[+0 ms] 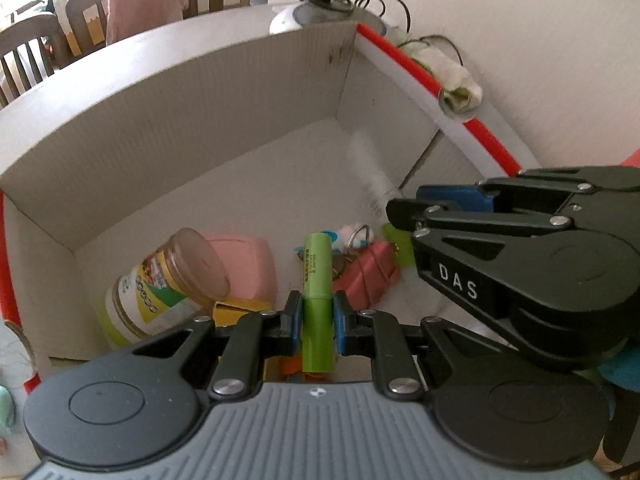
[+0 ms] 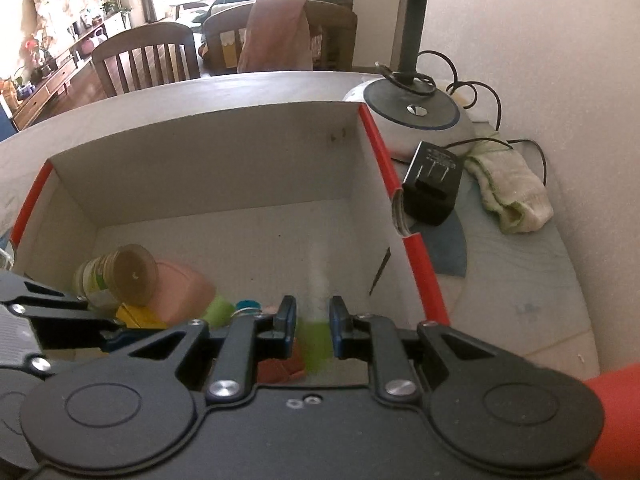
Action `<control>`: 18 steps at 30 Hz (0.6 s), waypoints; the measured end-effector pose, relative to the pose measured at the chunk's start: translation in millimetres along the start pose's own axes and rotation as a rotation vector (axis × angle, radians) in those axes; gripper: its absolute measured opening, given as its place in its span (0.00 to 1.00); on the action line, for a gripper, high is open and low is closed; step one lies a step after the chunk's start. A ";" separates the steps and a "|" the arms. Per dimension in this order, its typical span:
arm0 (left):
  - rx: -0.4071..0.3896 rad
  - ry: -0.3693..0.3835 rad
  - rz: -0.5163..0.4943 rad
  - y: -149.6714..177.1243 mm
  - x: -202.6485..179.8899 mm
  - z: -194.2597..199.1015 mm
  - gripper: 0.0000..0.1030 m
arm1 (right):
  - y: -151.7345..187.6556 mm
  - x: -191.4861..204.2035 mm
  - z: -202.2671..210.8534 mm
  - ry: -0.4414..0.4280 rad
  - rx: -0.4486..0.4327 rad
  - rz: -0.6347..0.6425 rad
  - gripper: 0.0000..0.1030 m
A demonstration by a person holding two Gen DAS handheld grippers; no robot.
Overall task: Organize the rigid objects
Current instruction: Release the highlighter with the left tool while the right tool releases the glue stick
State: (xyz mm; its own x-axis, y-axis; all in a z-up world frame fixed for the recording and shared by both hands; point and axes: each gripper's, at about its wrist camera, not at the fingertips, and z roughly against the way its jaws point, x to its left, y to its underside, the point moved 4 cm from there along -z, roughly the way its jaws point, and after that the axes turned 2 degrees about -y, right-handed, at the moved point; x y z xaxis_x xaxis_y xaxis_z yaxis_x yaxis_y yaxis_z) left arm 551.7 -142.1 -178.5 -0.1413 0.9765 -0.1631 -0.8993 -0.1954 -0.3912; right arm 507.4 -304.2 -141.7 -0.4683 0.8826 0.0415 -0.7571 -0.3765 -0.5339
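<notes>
My left gripper (image 1: pixel 316 316) is shut on a green tube (image 1: pixel 317 280) and holds it upright over the open cardboard box (image 1: pixel 160 120). My right gripper (image 2: pixel 313 328) has a blurred white and green tube (image 2: pixel 318 300) between its pads; it also shows in the left wrist view (image 1: pixel 372 172), pointing into the box. The blur hides whether the pads grip it. In the box lie a jar with a brown lid (image 1: pixel 168 284), a pink case (image 1: pixel 248 264), a red box with a wire clip (image 1: pixel 368 272) and a yellow box (image 1: pixel 240 308).
A lamp base (image 2: pixel 412 120) with a black cable stands behind the box's right wall. A black power adapter (image 2: pixel 432 184) and a folded cloth (image 2: pixel 508 192) lie to the right of the box. Wooden chairs (image 2: pixel 148 60) stand beyond the table's far edge.
</notes>
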 end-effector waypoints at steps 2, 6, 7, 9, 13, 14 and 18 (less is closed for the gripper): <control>0.018 -0.006 -0.001 2.0 0.8 -3.1 0.15 | -0.6 -0.8 -0.6 -0.001 0.001 -0.003 0.18; 0.039 -0.007 0.008 4.6 3.5 -6.7 0.15 | 0.0 -0.4 1.6 -0.008 0.002 -0.007 0.22; 0.044 -0.004 0.008 4.5 3.6 -6.7 0.15 | 0.3 0.0 1.9 -0.009 0.002 -0.006 0.23; 0.049 -0.003 0.008 4.7 3.8 -6.1 0.15 | 0.1 -0.2 3.3 -0.010 0.000 -0.007 0.25; 0.050 -0.005 0.004 7.6 2.7 -3.4 0.15 | 1.4 -1.8 7.4 -0.022 -0.002 -0.021 0.32; 0.050 -0.003 0.009 8.7 3.3 -1.8 0.15 | 1.7 -2.1 8.6 -0.024 -0.005 -0.024 0.35; 0.036 0.008 0.007 13.2 3.8 7.9 0.15 | 4.2 -1.6 13.7 -0.027 -0.010 -0.036 0.41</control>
State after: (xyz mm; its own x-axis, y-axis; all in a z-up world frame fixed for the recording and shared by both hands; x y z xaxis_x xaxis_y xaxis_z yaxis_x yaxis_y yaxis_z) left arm 536.0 -140.2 -177.1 -0.1445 0.9742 -0.1733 -0.9127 -0.1989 -0.3568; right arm 498.7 -311.0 -132.5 -0.4528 0.8876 0.0840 -0.7692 -0.3413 -0.5403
